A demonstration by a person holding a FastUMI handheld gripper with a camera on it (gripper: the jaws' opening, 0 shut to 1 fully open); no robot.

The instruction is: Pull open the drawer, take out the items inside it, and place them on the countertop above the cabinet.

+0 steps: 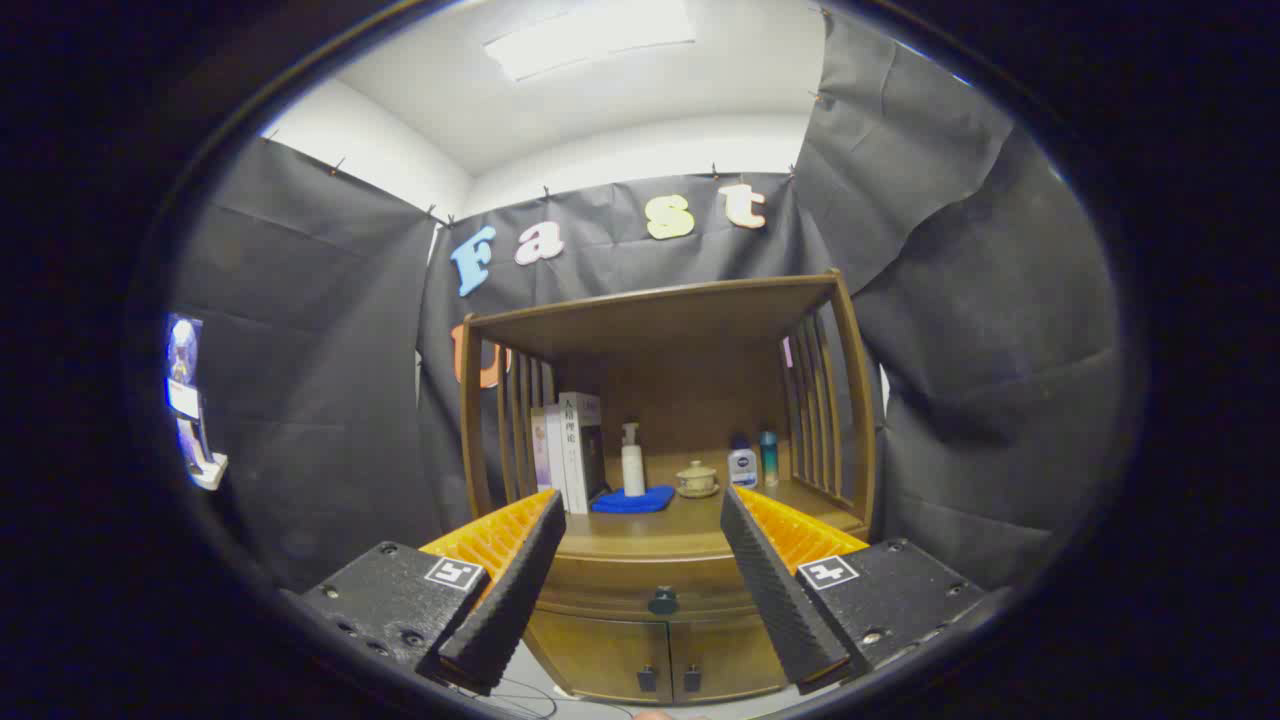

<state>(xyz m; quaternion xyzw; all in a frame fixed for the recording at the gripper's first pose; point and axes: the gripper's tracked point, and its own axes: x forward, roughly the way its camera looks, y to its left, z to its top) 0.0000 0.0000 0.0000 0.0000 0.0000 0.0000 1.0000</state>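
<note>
Facing a wooden cabinet (pixel 660 420) from a short way off, you hold the gripper (pixel 640 530) with its two fingers spread wide apart and nothing between them. The drawer (pixel 620 585) sits closed just under the countertop (pixel 640 535), and its round dark knob (pixel 662 601) shows in the gap between the fingers, beyond their tips. Below it are two cupboard doors (pixel 665 655), each with a small dark handle.

On the countertop, under a slatted shelf frame, stand several things: upright books (pixel 570 450) at the left, a white pump bottle (pixel 632 460) on a folded blue cloth (pixel 632 500), a small lidded cup on a saucer (pixel 696 480), then a short white bottle (pixel 741 466) and a slim teal one (pixel 768 458) side by side at the right. Nothing lies between your fingers and the knob.

One book spine carries printed characters, too small to read. The bottle labels are also too small to make out.
</note>
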